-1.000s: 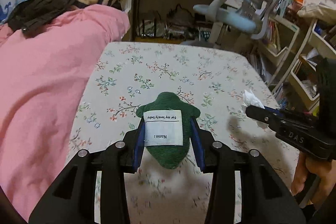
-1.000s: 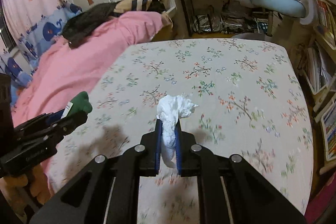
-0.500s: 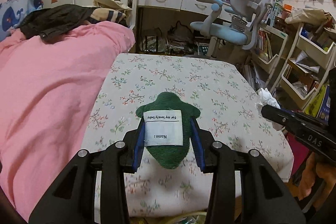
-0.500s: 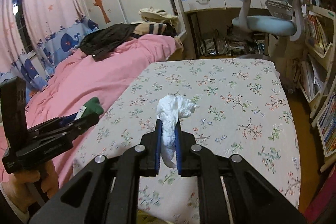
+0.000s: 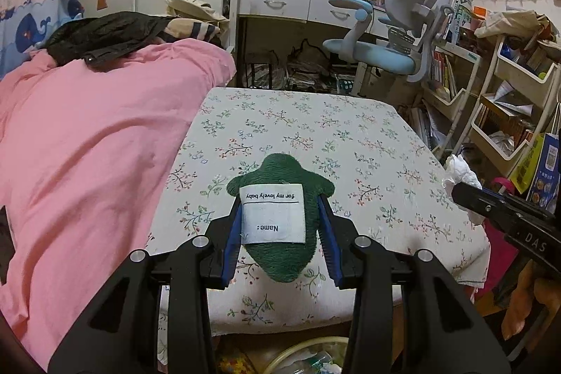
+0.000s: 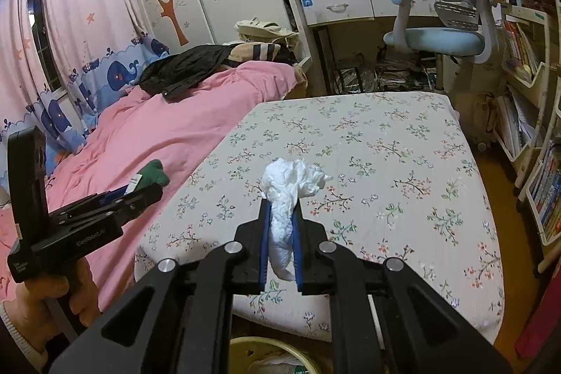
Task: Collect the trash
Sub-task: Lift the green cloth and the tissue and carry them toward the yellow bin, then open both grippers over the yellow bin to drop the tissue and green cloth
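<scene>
Over the pink quilt's side the left gripper (image 5: 280,230) clamps a green knitted toy piece with a white label (image 5: 280,216), the right gripper (image 6: 282,233) pinches a crumpled white tissue (image 6: 291,188) — both poised above the yellow-rimmed bin (image 6: 266,344) below, seemingly for dropping.

Yellow-rimmed bin (image 5: 308,360) cut off by the bottom edge and half hidden behind gripper arms, its contents too blurred to tell, shelf book titles (image 6: 547,184) unreadable

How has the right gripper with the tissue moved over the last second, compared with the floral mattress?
Yes. The right gripper, shut on the tissue, has pulled back off the floral mattress toward its near edge; a bin rim now shows below.
</scene>
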{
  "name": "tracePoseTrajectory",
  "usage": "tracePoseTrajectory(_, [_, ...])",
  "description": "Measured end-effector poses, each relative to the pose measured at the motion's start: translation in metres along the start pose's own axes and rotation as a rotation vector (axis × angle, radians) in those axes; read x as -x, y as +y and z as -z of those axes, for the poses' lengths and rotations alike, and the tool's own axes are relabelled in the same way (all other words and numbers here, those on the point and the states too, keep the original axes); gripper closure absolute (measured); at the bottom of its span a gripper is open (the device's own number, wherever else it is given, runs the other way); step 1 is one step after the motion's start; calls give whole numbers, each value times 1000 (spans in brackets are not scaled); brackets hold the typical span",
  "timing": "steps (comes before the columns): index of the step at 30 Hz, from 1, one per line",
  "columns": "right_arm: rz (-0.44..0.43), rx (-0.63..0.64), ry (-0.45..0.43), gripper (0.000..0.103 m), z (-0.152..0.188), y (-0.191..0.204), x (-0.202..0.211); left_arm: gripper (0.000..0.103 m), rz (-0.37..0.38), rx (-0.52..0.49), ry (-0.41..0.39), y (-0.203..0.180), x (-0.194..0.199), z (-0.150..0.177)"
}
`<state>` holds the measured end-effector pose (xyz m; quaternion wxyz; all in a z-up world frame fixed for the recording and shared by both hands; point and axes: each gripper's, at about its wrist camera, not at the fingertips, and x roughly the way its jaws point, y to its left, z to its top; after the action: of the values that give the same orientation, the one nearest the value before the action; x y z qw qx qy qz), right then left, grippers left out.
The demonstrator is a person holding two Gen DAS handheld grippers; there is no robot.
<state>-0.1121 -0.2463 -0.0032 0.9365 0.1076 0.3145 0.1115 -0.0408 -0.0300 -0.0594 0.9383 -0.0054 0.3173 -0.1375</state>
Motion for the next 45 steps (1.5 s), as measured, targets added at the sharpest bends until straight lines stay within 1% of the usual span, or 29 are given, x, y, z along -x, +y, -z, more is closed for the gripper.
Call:
tracePoseTrajectory(13, [-12, 1, 6, 91, 18, 7, 11, 65, -7, -28, -14, -6, 16, 13])
tracePoseTrajectory(19, [-36, 6, 48, 91, 36, 15, 18, 65, 4, -31, -4, -12, 26, 27])
tracePoseTrajectory(23, [-58, 23, 124, 91, 57, 27, 17, 65, 18, -25, 15, -15, 33, 41])
tracePoseTrajectory(27, [-75, 44, 254, 91, 84, 40, 8, 65, 34, -6, 59, -18, 36, 59])
tracePoseTrajectory(31, [-91, 37, 374, 91, 109, 47, 2, 65, 33, -2, 88, -23, 41, 75])
tracePoseTrajectory(36, [-97, 51, 481, 89, 130, 53, -2, 65, 28, 6, 130, -26, 47, 94])
tracePoseTrajectory(37, [-94, 55, 504, 88, 134, 54, -4, 65, 25, 8, 140, -27, 48, 97])
tracePoseTrajectory(39, [-70, 49, 527, 78, 139, 52, -4, 65, 20, 11, 162, -28, 49, 105])
tracePoseTrajectory(40, [-61, 37, 533, 76, 139, 48, -4, 65, 17, 10, 169, -28, 50, 108])
tracePoseTrajectory(41, [-53, 26, 533, 72, 140, 45, -3, 65, 14, 9, 179, -29, 51, 112])
tracePoseTrajectory(43, [-28, -6, 503, 63, 135, 37, 2, 65, 11, 9, 199, -31, 52, 118])
tracePoseTrajectory(44, [-21, -18, 490, 60, 134, 35, 4, 65, 9, 9, 216, -33, 52, 122])
tracePoseTrajectory(45, [-18, -32, 484, 60, 132, 32, 5, 65, 4, 8, 236, -34, 52, 126])
